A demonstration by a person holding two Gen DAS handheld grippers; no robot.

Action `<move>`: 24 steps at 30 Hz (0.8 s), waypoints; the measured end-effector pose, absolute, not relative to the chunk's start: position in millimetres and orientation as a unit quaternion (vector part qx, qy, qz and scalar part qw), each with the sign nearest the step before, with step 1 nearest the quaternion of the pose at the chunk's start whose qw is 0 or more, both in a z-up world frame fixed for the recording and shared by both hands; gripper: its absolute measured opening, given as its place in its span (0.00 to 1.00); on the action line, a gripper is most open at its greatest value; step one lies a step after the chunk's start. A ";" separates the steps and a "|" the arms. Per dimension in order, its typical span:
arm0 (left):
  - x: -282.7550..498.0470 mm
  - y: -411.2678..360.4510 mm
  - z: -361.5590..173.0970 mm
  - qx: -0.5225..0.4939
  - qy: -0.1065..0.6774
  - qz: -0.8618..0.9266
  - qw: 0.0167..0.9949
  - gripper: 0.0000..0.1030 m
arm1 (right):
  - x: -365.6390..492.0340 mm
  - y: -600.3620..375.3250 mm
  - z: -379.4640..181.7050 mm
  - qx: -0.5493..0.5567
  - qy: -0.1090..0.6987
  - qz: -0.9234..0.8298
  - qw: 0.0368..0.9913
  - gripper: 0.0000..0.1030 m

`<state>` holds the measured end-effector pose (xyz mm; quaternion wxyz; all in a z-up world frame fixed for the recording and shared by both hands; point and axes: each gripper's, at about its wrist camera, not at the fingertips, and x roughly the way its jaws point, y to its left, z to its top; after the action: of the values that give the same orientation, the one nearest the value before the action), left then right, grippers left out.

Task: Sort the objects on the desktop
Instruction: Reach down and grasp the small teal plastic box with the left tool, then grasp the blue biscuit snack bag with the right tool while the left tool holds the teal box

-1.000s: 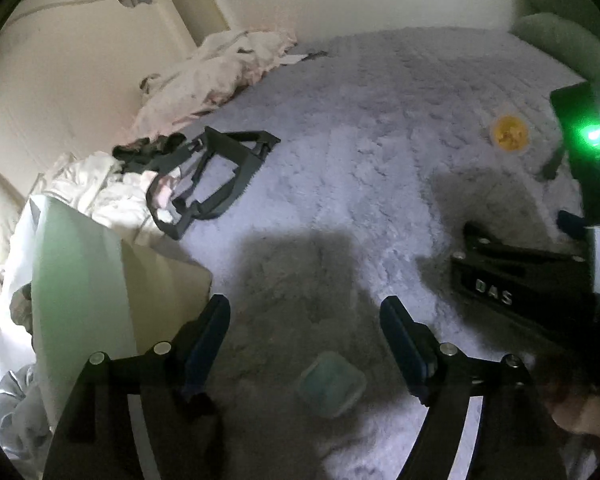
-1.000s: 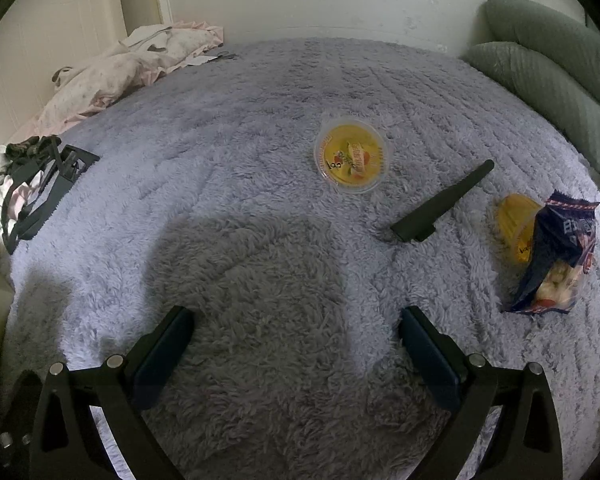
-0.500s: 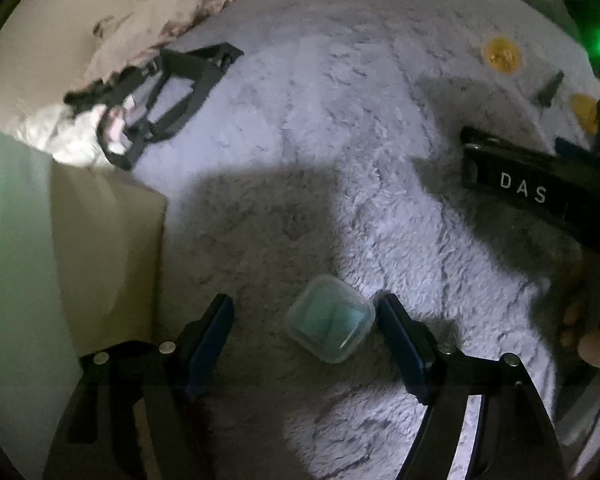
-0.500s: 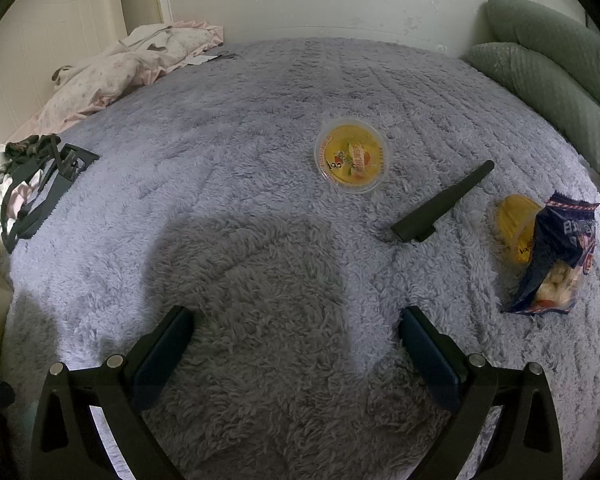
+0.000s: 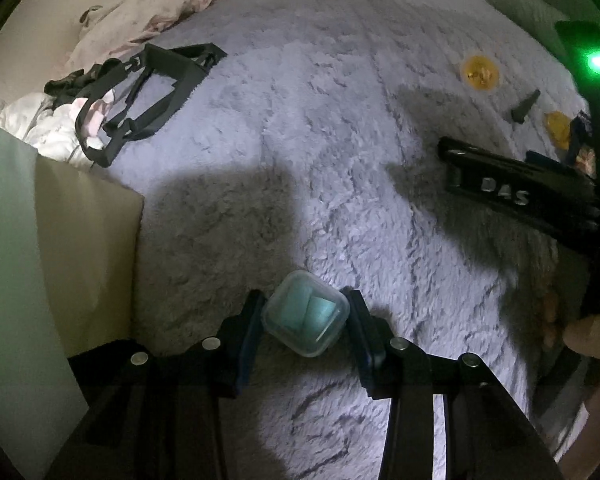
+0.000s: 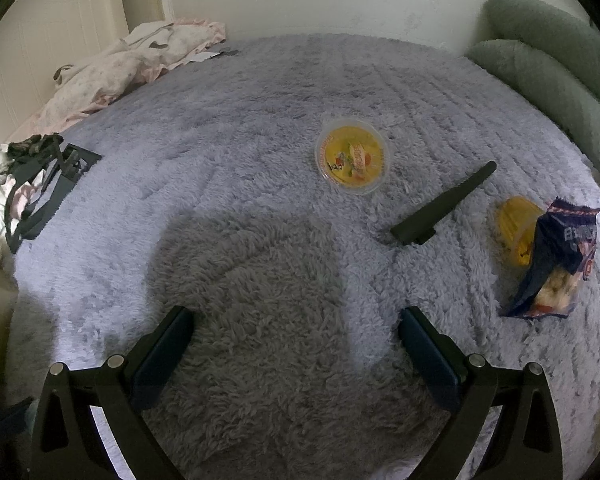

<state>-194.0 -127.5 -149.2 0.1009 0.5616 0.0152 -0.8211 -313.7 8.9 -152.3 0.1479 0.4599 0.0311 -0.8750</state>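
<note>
Left gripper: black two-finger tool with dark blue pads, pointed steeply down at the shaggy grey-lilac fleece blanket. Its jaws are closing around a small translucent plastic box with rounded corners and pale teal contents. The box lies on the blanket pile near the near edge, turned corner-on. Both pads sit at the box's sides; firm contact cannot be confirmed.

Right gripper: same construction, jaws spread wide and just starting to close, nothing between them, only deep pile beneath. In the left wrist view its black body carries raised lettering.

Further items on the blanket, right wrist view:
- Round clear plastic cup with a yellow printed foil lid, upright, toward the middle.
- Matte black tapered plastic piece, lying flat just right of the cup, apart from it.
- Ribbed yellow plastic cup on its side, touching a crinkled dark blue snack bag near the right edge.
- Black plastic frame with webbing straps at the left edge, against crumpled pale pink fabric.
- Two quilted green cushions along the far right corner.
</note>
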 end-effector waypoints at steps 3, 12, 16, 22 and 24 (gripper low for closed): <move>-197.0 -124.2 -146.3 0.554 0.017 -0.826 0.103 0.41 | -315.0 28.1 -139.6 0.457 -0.003 -0.879 0.138 0.86; -204.9 -102.0 -140.2 0.528 0.001 -0.842 0.112 0.40 | -300.5 86.4 -96.1 0.389 -0.004 -0.918 0.077 0.86; -211.2 -91.8 -141.3 0.508 0.025 -0.858 0.077 0.40 | -299.1 124.7 -88.8 0.358 -0.028 -0.933 0.039 0.87; -222.8 -80.9 -149.0 0.468 0.013 -0.880 0.073 0.41 | -320.8 144.0 -131.5 0.381 -0.066 -0.922 0.027 0.87; -224.2 -83.1 -148.2 0.459 0.033 -0.885 0.066 0.40 | -320.8 138.9 -135.0 0.365 -0.066 -0.928 0.024 0.87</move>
<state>-224.2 -83.1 -148.2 0.0659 0.4589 0.0328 -0.8854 -320.9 138.9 -135.0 0.0237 0.3651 -0.0656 -0.9284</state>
